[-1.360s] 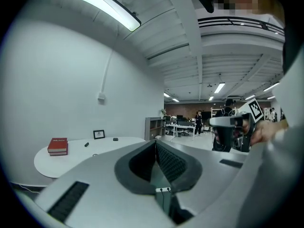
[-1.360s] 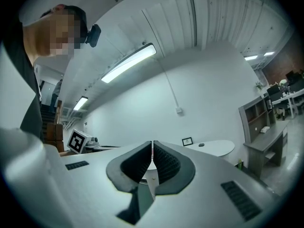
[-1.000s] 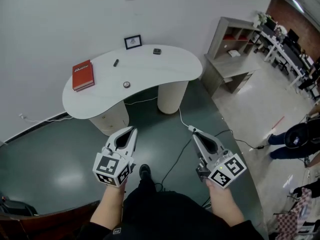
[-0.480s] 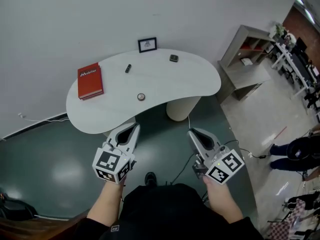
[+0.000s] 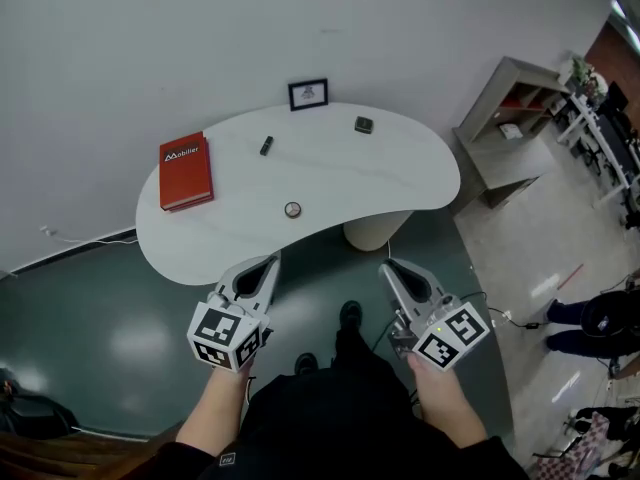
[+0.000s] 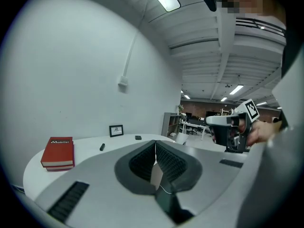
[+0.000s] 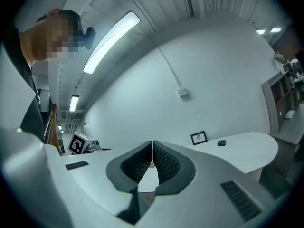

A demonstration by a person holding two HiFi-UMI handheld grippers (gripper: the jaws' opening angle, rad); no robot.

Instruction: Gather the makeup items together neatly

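Three small makeup items lie apart on the white kidney-shaped table (image 5: 400, 178): a dark stick (image 5: 266, 145), a dark square compact (image 5: 363, 124) and a small round pot (image 5: 292, 209) near the front edge. The stick (image 6: 102, 147) and the compact (image 6: 137, 137) also show in the left gripper view, and the compact (image 7: 221, 143) in the right gripper view. My left gripper (image 5: 268, 261) and right gripper (image 5: 388, 267) hang over the floor just short of the table's front edge. Both are shut and hold nothing.
A red book (image 5: 186, 173) lies at the table's left end. A small picture frame (image 5: 308, 94) stands at the back against the wall. A grey shelf unit (image 5: 510, 118) stands to the right. A person (image 5: 600, 313) is at the far right edge.
The table has come closer to both grippers and now sits just beyond their tips. Both grippers stay shut and side by side.
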